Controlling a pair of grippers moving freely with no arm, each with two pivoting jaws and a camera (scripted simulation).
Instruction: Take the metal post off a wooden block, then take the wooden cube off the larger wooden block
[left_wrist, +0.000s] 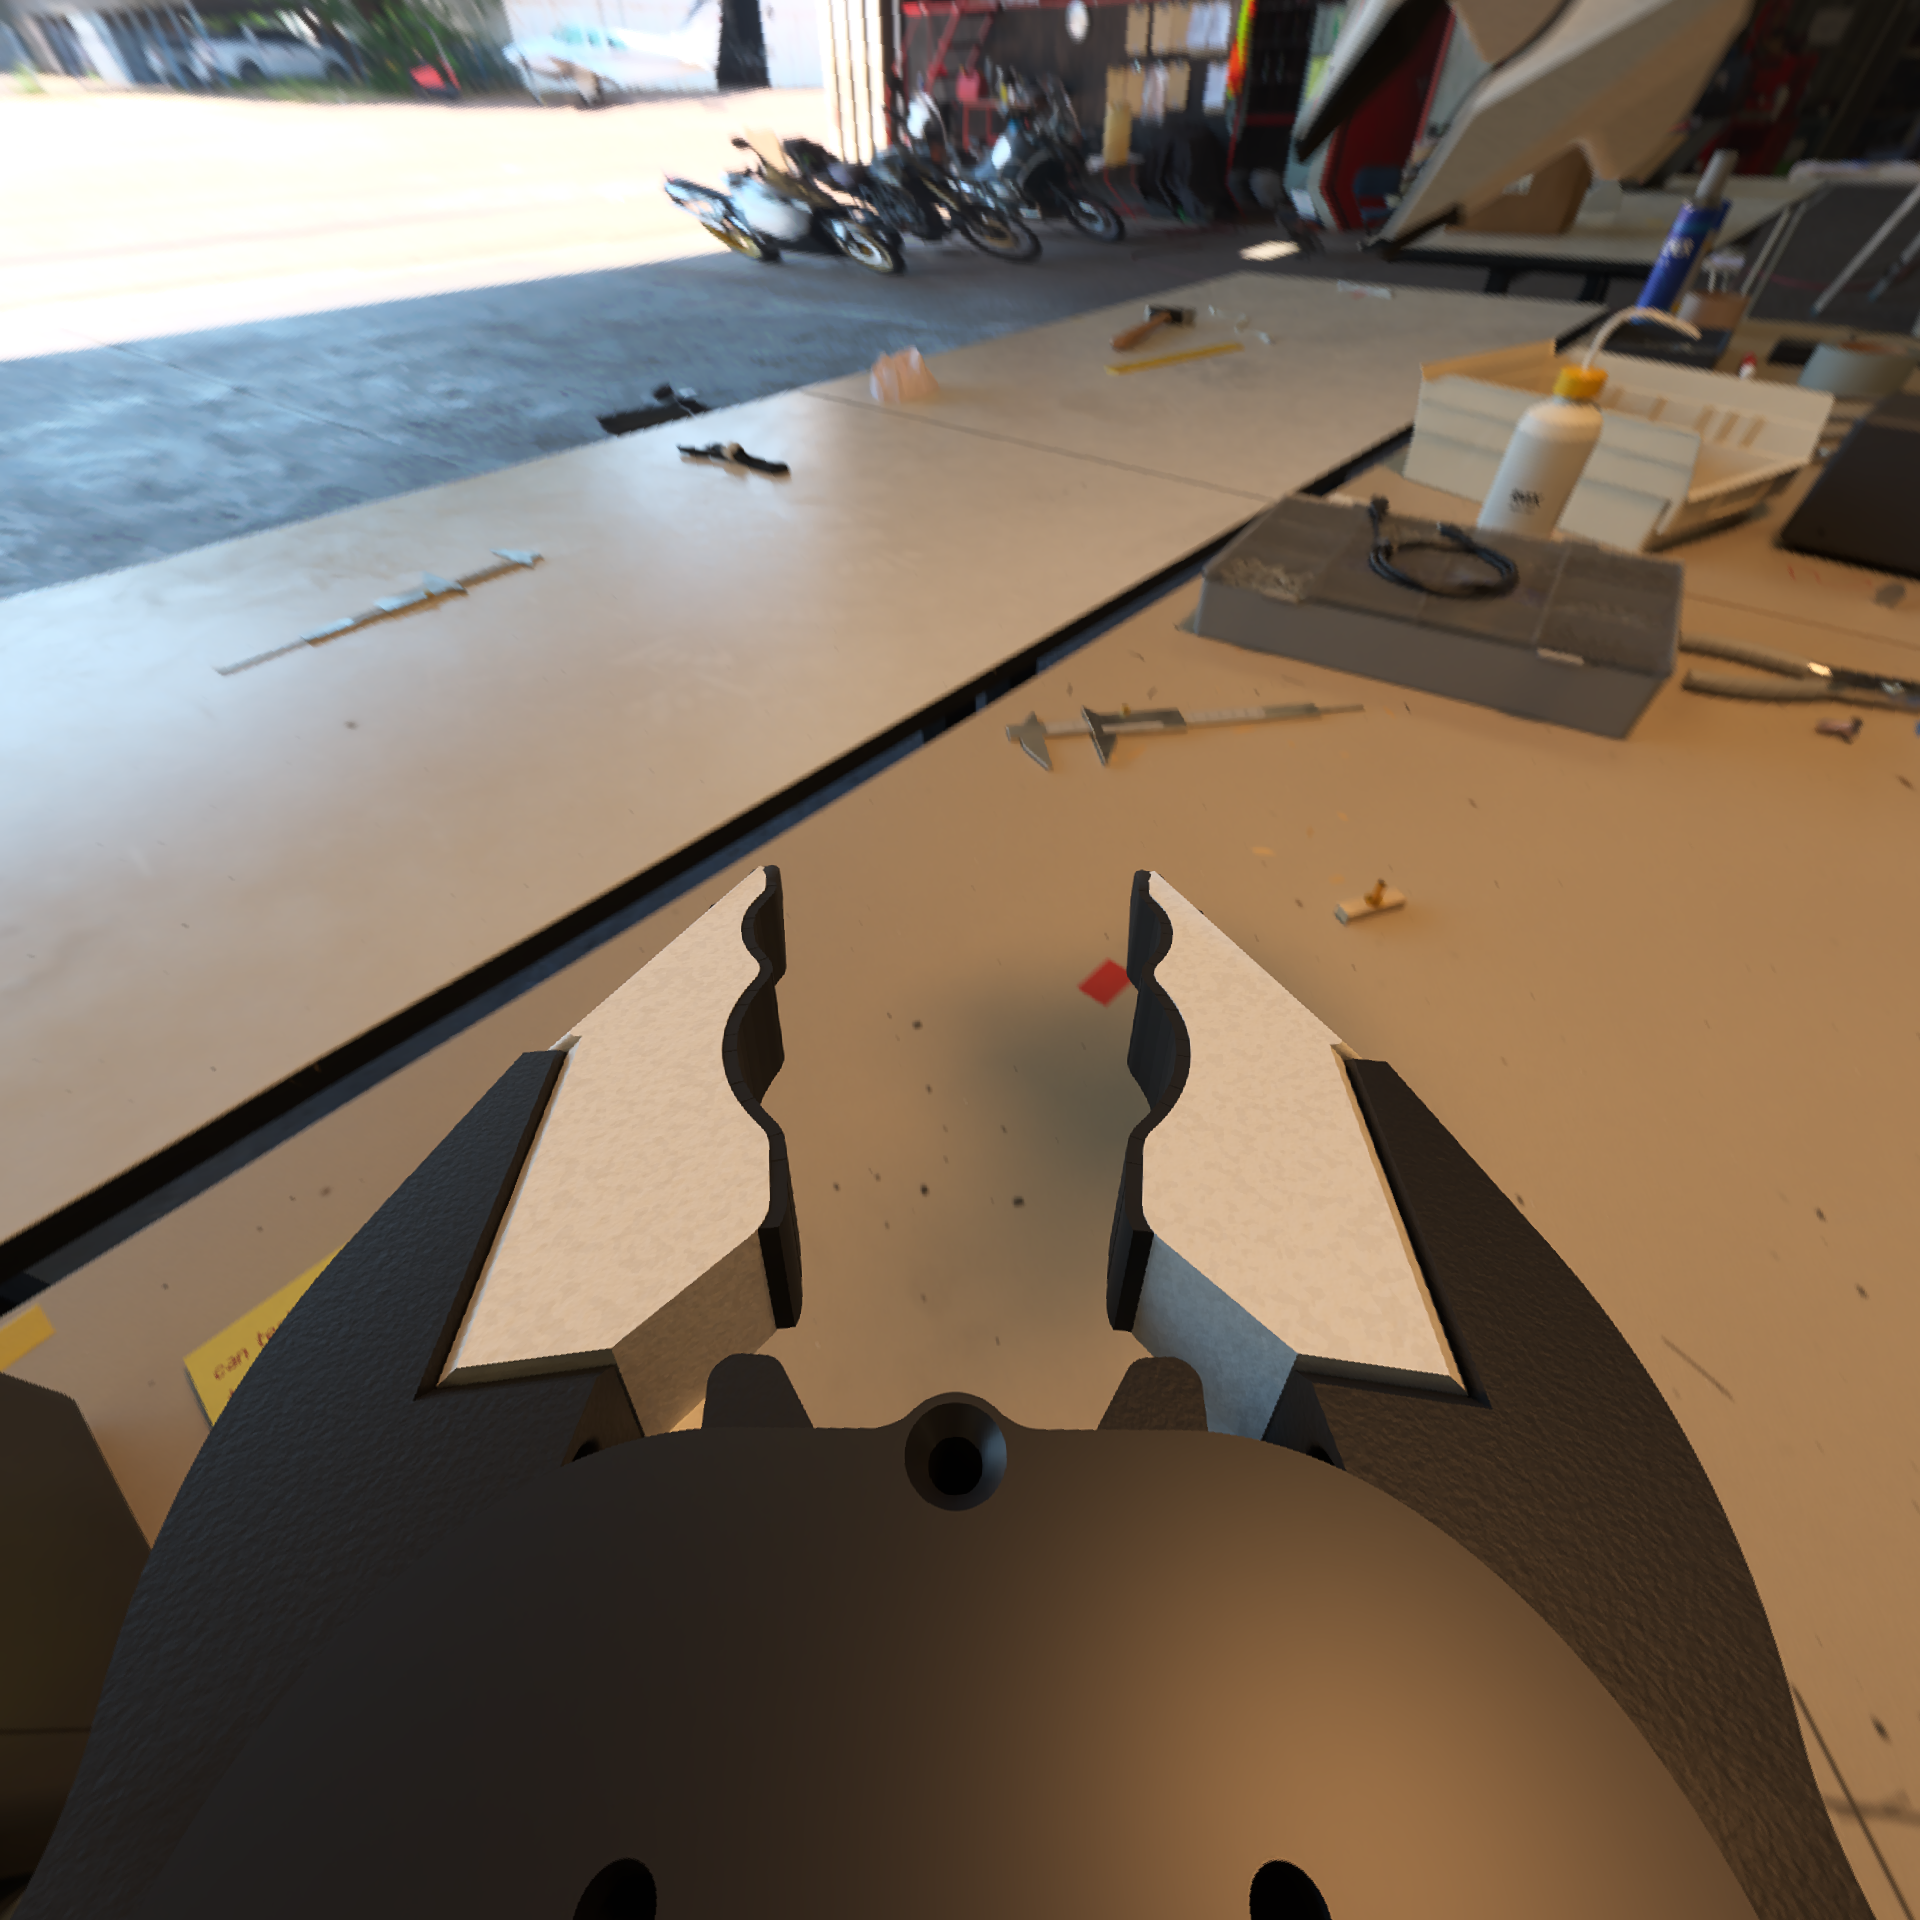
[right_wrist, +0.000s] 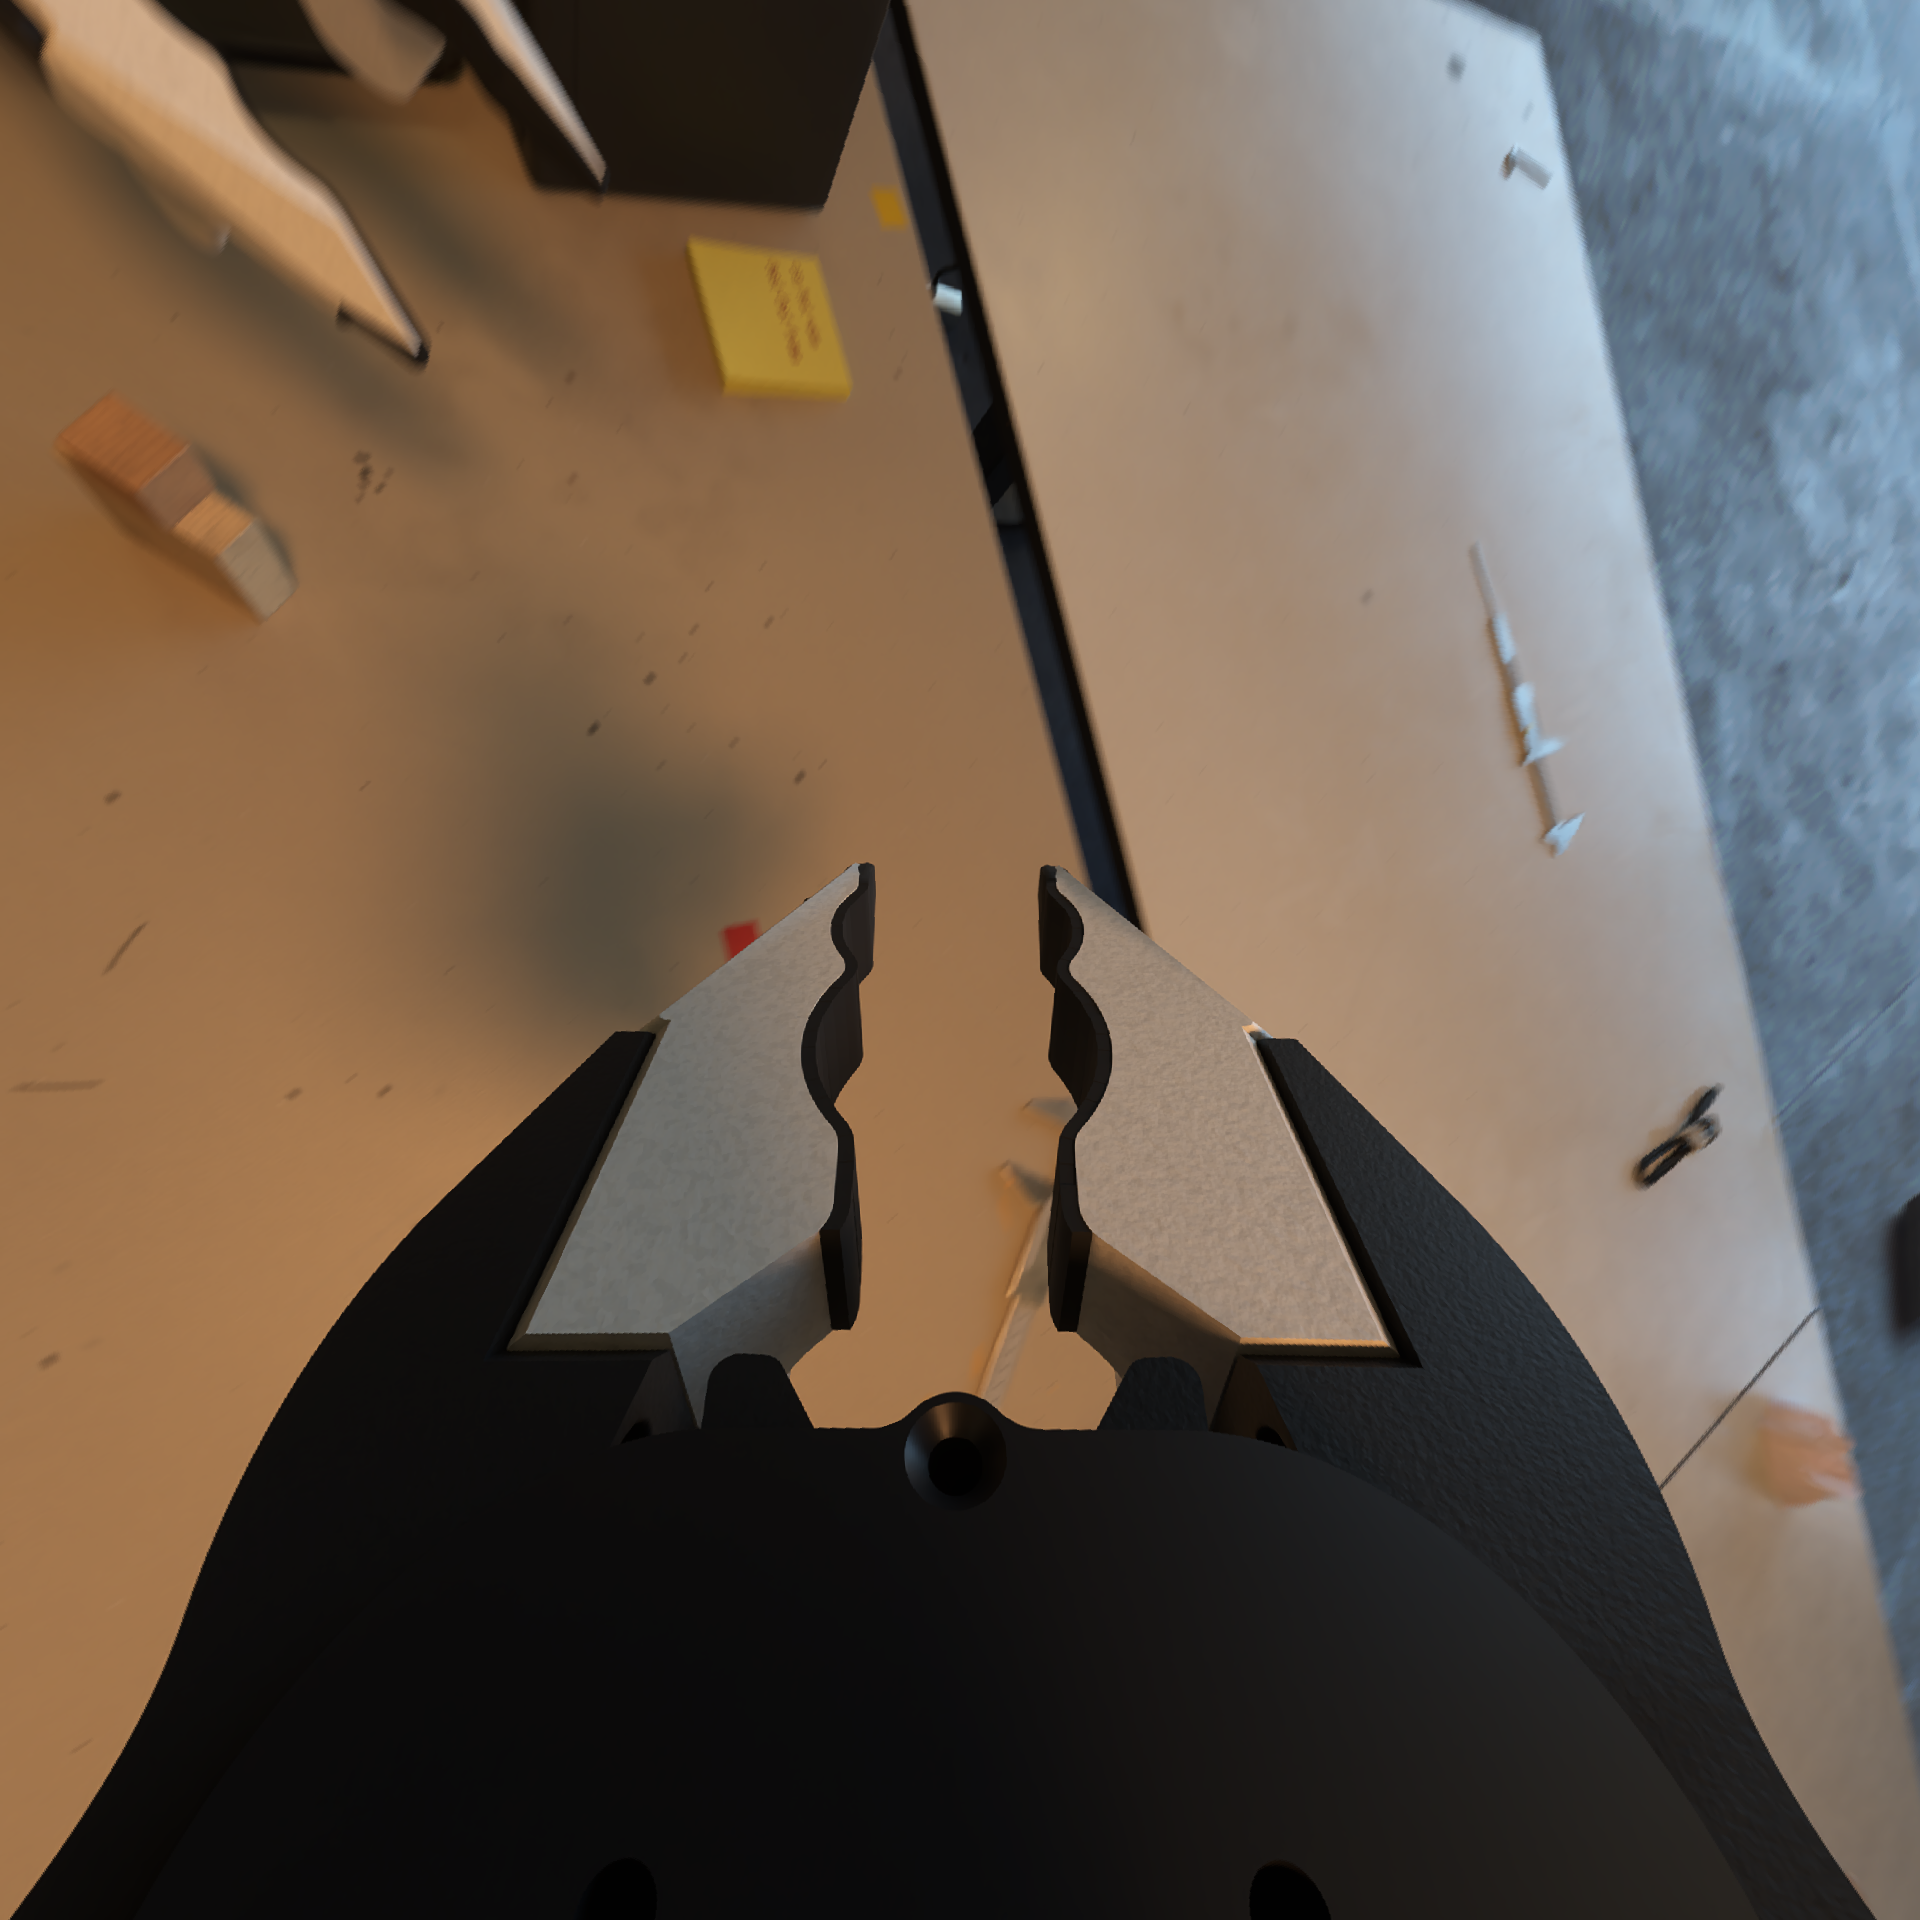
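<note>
I am holding my left gripper (left_wrist: 956, 883) spread wide over the workbench (left_wrist: 1455, 1091), grasping nothing; my right gripper (right_wrist: 957, 878) is parted more narrowly, also carrying nothing. The wooden blocks (right_wrist: 171, 504) are lying far off at upper left in the right wrist view — a small wooden cube (right_wrist: 187, 488) apparently atop the larger one; no metal post is discernible. I judge the approach as pending: the right gripper needs turning toward them. A yellow note (right_wrist: 769, 317) and a white bottle (left_wrist: 1538, 457) are bearing print — not transcribed.

My left gripper (right_wrist: 343, 156) is cut off by my right view's top edge. The wooden blocks (right_wrist: 177, 504) blur together; I can't separate cube from block. Yellow note (left_wrist: 244, 1351) half hidden behind my finger.
</note>
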